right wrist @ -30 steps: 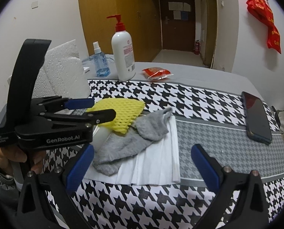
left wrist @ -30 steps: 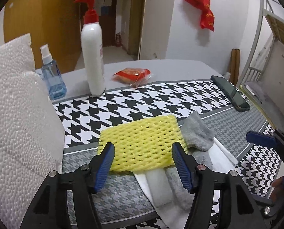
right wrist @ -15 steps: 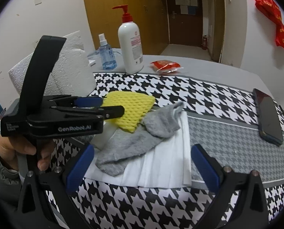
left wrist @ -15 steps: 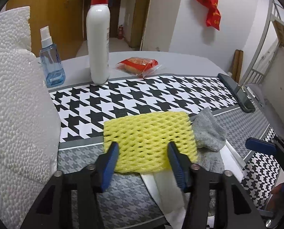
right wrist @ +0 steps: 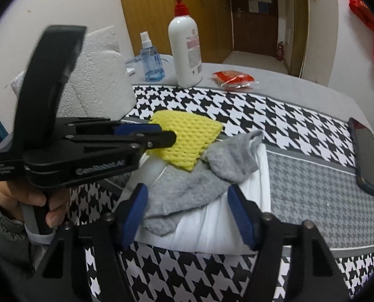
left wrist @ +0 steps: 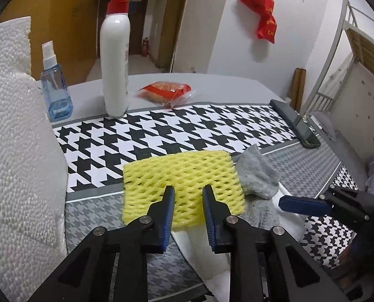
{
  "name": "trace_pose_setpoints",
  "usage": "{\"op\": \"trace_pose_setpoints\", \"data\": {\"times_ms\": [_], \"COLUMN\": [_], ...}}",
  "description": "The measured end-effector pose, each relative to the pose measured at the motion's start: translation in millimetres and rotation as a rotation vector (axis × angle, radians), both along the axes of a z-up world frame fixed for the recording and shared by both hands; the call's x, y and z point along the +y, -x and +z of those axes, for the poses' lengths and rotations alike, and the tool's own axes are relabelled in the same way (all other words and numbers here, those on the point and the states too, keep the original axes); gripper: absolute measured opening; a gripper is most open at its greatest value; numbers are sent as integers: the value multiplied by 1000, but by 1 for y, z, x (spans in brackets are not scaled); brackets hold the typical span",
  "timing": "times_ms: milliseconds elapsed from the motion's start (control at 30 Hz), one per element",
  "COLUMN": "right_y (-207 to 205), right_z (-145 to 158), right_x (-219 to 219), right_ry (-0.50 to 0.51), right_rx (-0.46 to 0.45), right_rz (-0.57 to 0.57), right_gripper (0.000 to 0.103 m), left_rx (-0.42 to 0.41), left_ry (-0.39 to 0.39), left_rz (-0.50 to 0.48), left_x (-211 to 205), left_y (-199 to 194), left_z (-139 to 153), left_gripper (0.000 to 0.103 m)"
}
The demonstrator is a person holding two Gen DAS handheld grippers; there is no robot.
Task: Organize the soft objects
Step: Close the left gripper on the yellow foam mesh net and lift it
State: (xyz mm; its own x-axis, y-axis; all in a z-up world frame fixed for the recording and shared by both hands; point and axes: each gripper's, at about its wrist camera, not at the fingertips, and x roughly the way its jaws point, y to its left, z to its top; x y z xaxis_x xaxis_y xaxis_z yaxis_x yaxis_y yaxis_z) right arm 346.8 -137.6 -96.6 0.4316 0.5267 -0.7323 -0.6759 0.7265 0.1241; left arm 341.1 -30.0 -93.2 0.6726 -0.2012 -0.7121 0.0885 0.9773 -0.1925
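A yellow foam net [left wrist: 184, 173] lies on the houndstooth mat, overlapping a grey sock [left wrist: 257, 173] and a folded white cloth [left wrist: 194, 241]. My left gripper [left wrist: 189, 193] sits over the net's near edge. Its jaws are closing, and the foam bunches between the blue pads. In the right wrist view the left gripper [right wrist: 159, 132] reaches in from the left onto the yellow net [right wrist: 187, 136]. My right gripper [right wrist: 187, 191] hangs over the grey sock [right wrist: 187, 183]. Its jaws are closing too; the sock lies between them, and the pads stand apart from it. The white cloth [right wrist: 224, 226] lies under the sock.
A white foam block [left wrist: 15, 151] stands at the left. Behind the mat are a spray bottle [left wrist: 56, 93], a tall pump bottle [left wrist: 115, 65] and a red snack packet [left wrist: 165, 93]. A dark phone [right wrist: 368, 156] lies at the right edge.
The left jaws have narrowed from either side of the yellow net to a pinch on its near edge. The right jaws have come in from wide apart and dropped closer to the sock.
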Motion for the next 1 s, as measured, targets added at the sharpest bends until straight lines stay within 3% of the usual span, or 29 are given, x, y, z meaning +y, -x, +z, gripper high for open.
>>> {"op": "trace_pose_setpoints", "data": {"times_ms": [233, 300, 433, 467, 500, 833, 1000], "right_y": [1, 1, 2, 2, 3, 6, 7], "right_z": [-4, -5, -4, -4, -4, -8, -8], "right_x": [3, 4, 3, 3, 3, 1, -1], "right_ry": [23, 30, 26, 27, 29, 27, 18], "right_rx": [6, 9, 12, 15, 15, 33, 36], "right_rz": [3, 7, 10, 12, 13, 33, 38], "right_gripper": [58, 56, 53, 54, 54, 54, 54], "left_rx": [-18, -13, -5, 6, 5, 23, 11], "left_ry": [57, 50, 35, 21, 12, -105, -83], "left_rz": [-21, -42, -80, -88, -88, -122, -84], "left_x": [7, 4, -4, -7, -8, -24, -15], "left_y": [8, 10, 12, 12, 12, 7, 1], "left_z": [9, 10, 10, 9, 8, -3, -3], "left_gripper": [27, 42, 52, 64, 68, 66, 39]}}
